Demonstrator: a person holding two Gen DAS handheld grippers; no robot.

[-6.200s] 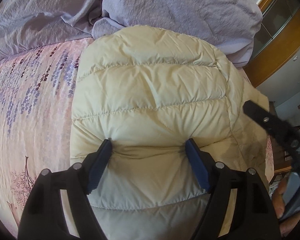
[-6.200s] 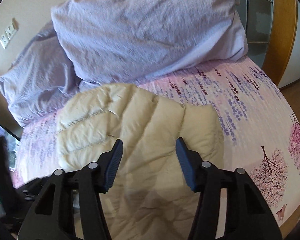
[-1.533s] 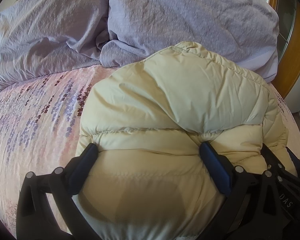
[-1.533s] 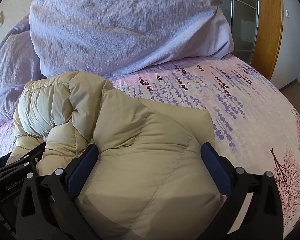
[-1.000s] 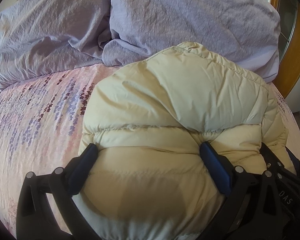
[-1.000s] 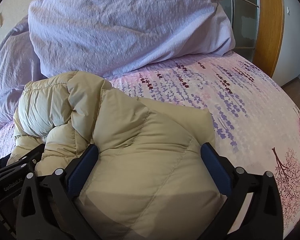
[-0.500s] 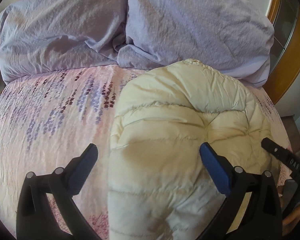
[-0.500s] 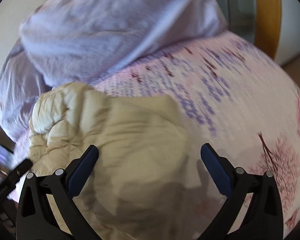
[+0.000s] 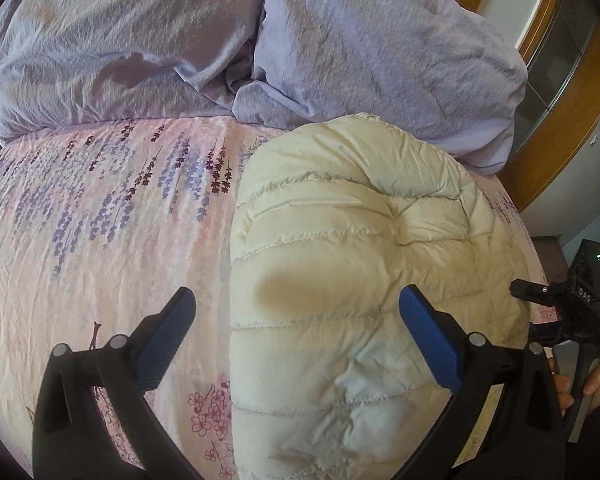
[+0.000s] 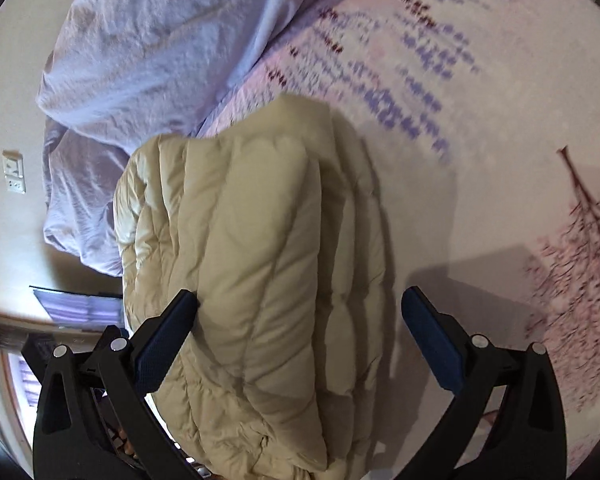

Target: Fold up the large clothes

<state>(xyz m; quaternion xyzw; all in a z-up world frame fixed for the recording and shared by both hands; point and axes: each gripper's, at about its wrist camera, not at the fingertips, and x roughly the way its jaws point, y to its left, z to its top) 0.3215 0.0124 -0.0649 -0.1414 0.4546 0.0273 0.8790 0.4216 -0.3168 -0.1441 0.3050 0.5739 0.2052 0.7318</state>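
Folded cream puffer jacket (image 9: 352,280) lies on the floral bed (image 9: 100,248).
Left gripper (image 9: 296,312) and right gripper (image 10: 300,316) both hang spread wide above it, grasping nothing; lilac pillows (image 9: 360,40) sit behind.

Bed and room around the work place

A pink bedsheet (image 9: 100,248) printed with purple hanging flowers and small blossoms is spread over the bed. Two crumpled lilac pillows (image 9: 380,52) are laid side by side at its head. A curved wooden frame with glass panels (image 9: 560,64) is seen behind them, and white wall sockets (image 10: 14,176) are fixed on the cream wall.
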